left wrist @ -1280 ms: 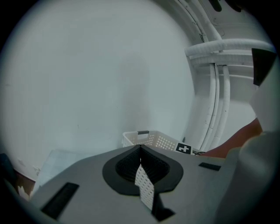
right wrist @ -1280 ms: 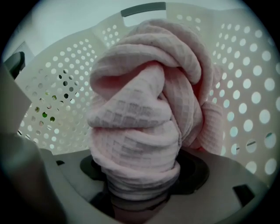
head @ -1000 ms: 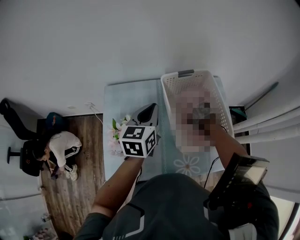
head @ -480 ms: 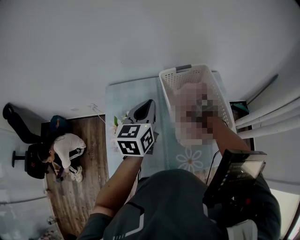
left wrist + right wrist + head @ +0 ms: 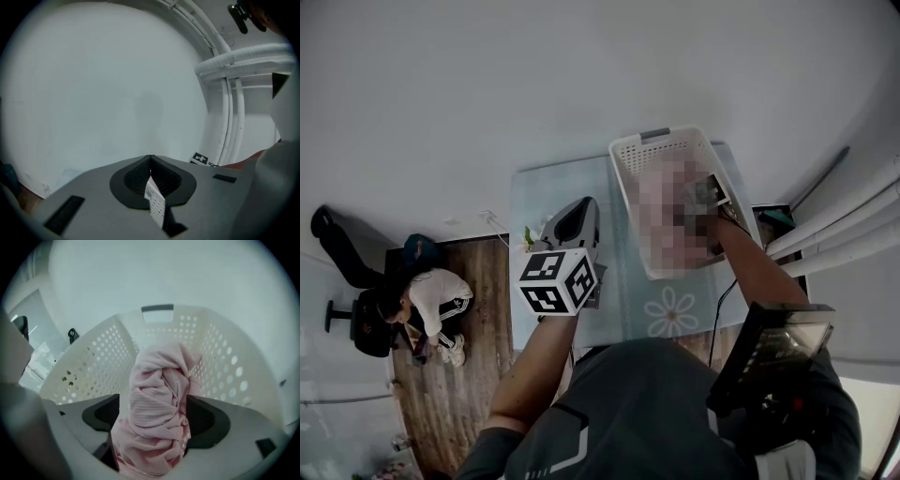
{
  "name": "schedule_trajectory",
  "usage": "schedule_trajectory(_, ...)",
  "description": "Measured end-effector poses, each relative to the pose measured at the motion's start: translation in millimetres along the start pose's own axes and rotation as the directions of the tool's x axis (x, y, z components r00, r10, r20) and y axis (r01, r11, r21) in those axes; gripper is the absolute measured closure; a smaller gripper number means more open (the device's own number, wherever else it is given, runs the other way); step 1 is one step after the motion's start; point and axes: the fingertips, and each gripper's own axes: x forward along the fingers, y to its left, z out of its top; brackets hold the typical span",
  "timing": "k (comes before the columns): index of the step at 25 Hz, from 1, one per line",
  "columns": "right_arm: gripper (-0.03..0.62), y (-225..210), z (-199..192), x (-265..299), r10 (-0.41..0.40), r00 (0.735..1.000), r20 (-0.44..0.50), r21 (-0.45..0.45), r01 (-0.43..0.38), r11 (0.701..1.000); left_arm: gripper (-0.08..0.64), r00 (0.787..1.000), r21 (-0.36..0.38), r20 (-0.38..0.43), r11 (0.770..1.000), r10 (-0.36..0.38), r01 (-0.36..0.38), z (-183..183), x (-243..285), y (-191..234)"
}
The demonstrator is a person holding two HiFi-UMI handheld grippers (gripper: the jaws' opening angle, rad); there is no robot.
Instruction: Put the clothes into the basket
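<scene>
Over the basket (image 5: 626, 164) at the desk's (image 5: 546, 192) far right corner: right gripper (image 5: 154, 417) jaws just opened, grip released. Pink garment (image 5: 157, 394) sits loose between them, inside the basket. Drop looks done. Left gripper (image 5: 150, 169) clenched, empty.

Pink ribbed garment (image 5: 157, 418), white perforated basket (image 5: 213, 359)

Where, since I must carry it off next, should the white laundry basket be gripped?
Probably by the grey handle on the far short rim of the laundry basket, coming from above at that end. It is a slim bar that jaws can straddle; the perforated walls flare outward, and the pink garment fills the middle.
</scene>
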Motion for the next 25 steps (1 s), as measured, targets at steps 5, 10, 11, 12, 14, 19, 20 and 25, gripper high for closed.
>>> schedule_trajectory(5, 0.163, 17.2, 40.5, -46.7, 0.022, 0.985, 0.169, -0.028, -0.017, 0.999, 0.551, 1.000, -0.009, 0.025, 1.000, 0.011, -0.011, 0.3, -11.0, -5.3)
schedule_trajectory(10, 0.164, 31.5, 48.9, -124.7, 0.058, 0.930, 0.363, -0.038, -0.047, 0.998, 0.551, 0.997, 0.040, 0.071, 0.999, -0.020, 0.017, 10.1, -37.5, -48.1)
schedule_trajectory(11, 0.164, 32.9, 49.5, -140.5, 0.062, 0.913, 0.403, -0.034, -0.053, 0.998, 0.551, 0.996, 0.055, 0.085, 0.998, -0.015, 0.011, 12.7, -43.2, -55.1)
schedule_trajectory(12, 0.164, 34.4, 49.3, -155.3, 0.070, 0.896, 0.438, -0.030, -0.063, 0.998, 0.551, 0.995, 0.069, 0.104, 0.998, -0.001, -0.007, 16.0, -49.2, -60.0)
schedule_trajectory(14, 0.164, 38.2, 47.4, -183.5, 0.089, 0.862, 0.499, -0.030, -0.085, 0.996, 0.551, 0.988, 0.093, 0.151, 0.994, 0.042, -0.056, 23.6, -62.0, -66.8)
schedule_trajectory(19, 0.166, 53.6, 30.8, -245.5, 0.167, 0.784, 0.598, -0.104, -0.130, 0.986, 0.551, 0.983, 0.084, 0.183, 0.996, 0.018, -0.034, 22.8, -84.6, -96.9)
schedule_trajectory(20, 0.166, 55.6, 25.9, -256.3, 0.177, 0.772, 0.610, -0.124, -0.127, 0.984, 0.551, 0.983, 0.075, 0.184, 0.997, 0.006, -0.020, 20.2, -88.1, -103.8)
schedule_trajectory(25, 0.194, 63.6, -6.1, -301.4, 0.210, 0.724, 0.658, -0.202, -0.098, 0.974, 0.551, 0.984, 0.074, 0.177, 0.997, -0.003, -0.010, 5.2, -107.1, -135.3)
